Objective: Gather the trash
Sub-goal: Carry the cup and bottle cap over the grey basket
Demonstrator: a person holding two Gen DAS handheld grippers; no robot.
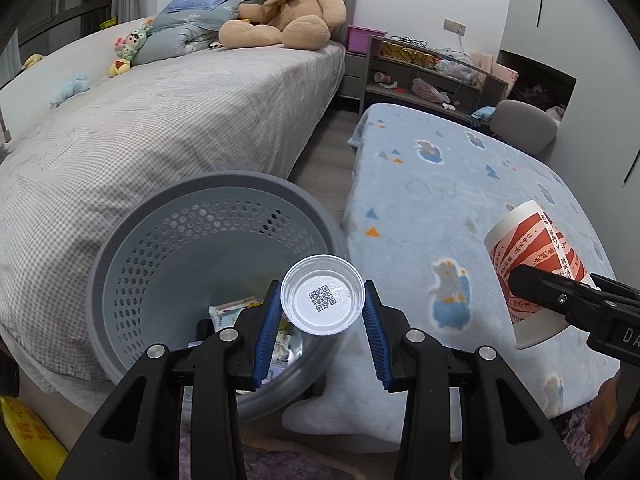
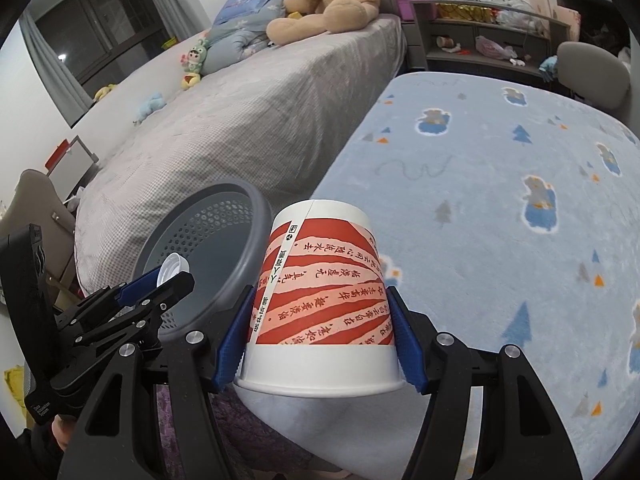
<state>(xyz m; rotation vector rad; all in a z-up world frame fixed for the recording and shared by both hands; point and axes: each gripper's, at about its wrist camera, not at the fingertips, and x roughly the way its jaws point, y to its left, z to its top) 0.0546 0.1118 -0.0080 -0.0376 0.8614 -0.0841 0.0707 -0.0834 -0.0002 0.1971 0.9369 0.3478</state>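
The grey perforated basket (image 1: 208,264) stands on the floor, wedged between the grey checked bed (image 1: 180,120) and the fleecy blue blanket (image 1: 460,200), leaving only a narrow strip of wood floor behind it. Paper scraps (image 1: 230,312) already lie at its bottom. The left hand-held gripper (image 1: 320,308) pinches a small shiny foil cup (image 1: 322,294) between its blue ribbed pads, its round base with a QR code facing the camera, right over the basket's near rim. The right hand-held gripper (image 2: 320,344) is clamped on a red-and-white striped paper cup (image 2: 320,304), held upside down above the blanket, just beside the basket's smooth rolled rim. A big plush teddy bear (image 1: 288,4) sits at the bed's head, and cluttered shelves (image 1: 424,76) line the far wall.
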